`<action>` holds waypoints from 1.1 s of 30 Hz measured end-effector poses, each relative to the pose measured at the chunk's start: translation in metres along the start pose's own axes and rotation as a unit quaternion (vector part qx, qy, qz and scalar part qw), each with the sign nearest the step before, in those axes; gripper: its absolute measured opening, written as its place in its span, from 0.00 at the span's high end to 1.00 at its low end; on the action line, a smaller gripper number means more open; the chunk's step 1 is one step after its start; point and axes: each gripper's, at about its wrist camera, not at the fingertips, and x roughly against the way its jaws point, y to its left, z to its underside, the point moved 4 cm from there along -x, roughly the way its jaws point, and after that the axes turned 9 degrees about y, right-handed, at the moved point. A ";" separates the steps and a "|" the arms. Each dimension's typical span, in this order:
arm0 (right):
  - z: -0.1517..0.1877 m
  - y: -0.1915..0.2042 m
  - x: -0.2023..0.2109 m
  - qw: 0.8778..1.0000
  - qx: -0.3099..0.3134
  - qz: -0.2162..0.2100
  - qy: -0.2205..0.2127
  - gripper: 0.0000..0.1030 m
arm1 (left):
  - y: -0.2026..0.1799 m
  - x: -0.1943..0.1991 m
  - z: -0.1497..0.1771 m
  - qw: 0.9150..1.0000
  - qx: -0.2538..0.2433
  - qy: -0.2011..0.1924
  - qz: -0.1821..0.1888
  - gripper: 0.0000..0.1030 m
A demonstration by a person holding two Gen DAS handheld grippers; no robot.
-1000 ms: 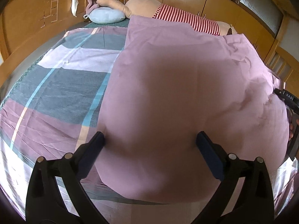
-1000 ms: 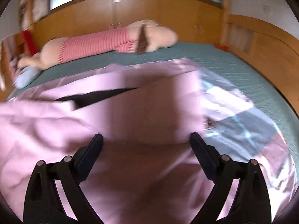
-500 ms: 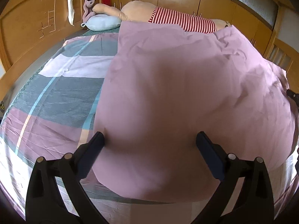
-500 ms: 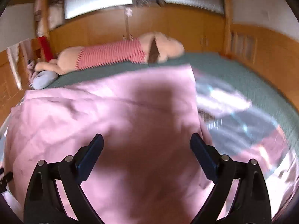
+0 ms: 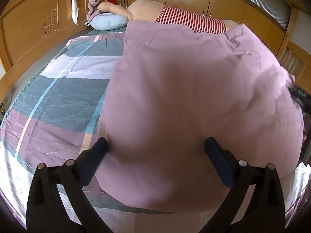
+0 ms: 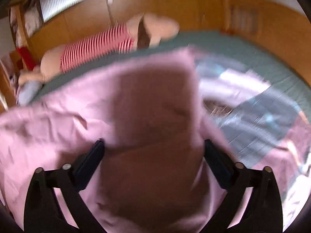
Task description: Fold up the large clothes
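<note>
A large pink sheet [image 5: 184,97] lies folded over on a bed, covering a checked grey, pink and white side [image 5: 58,97]. My left gripper [image 5: 155,151] stands wide open over the sheet's near edge; the cloth lies between the fingers, not pinched. In the right wrist view the same pink sheet [image 6: 136,116] is blurred by motion and bulges up between the fingers of my right gripper [image 6: 153,151], which is also wide open. The other gripper shows as a dark shape at the left wrist view's right edge [image 5: 303,101].
A long plush toy in a red-striped shirt [image 5: 184,19] lies along the far side of the bed, with a pale blue cushion [image 5: 108,21] beside it. Wooden cabinets [image 5: 223,2] and a wooden headboard [image 5: 29,29] surround the bed. Green bedding [image 6: 233,44] shows at the far right.
The pink sheet's far edge has moved further over the bed toward the plush toy. The right view has swung and blurred. Both grippers stay open.
</note>
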 end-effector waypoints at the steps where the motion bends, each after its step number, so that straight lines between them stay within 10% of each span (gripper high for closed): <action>1: 0.001 0.011 0.016 0.999 0.013 -0.026 -0.022 0.03 | 0.000 0.001 0.000 1.000 0.002 -0.001 0.003 0.02; 9: 0.056 0.173 0.057 0.958 0.224 -0.177 0.039 0.03 | -0.001 -0.001 0.000 1.000 0.004 -0.001 -0.005 0.02; 17: 0.081 0.244 -0.012 0.947 0.297 -0.090 0.080 0.01 | 0.001 -0.003 0.001 1.000 0.004 0.005 -0.005 0.02; 21: 0.068 0.240 -0.015 0.953 0.270 -0.107 0.086 0.01 | 0.000 -0.003 0.001 1.000 0.002 0.002 -0.010 0.02; 28: 0.026 0.156 0.037 0.981 0.158 -0.114 -0.027 0.01 | 0.001 -0.006 0.002 1.000 0.007 0.010 -0.006 0.02; 33: 0.022 0.065 0.004 0.994 0.096 -0.051 0.028 0.01 | 0.000 -0.007 0.003 1.000 0.006 0.008 -0.011 0.02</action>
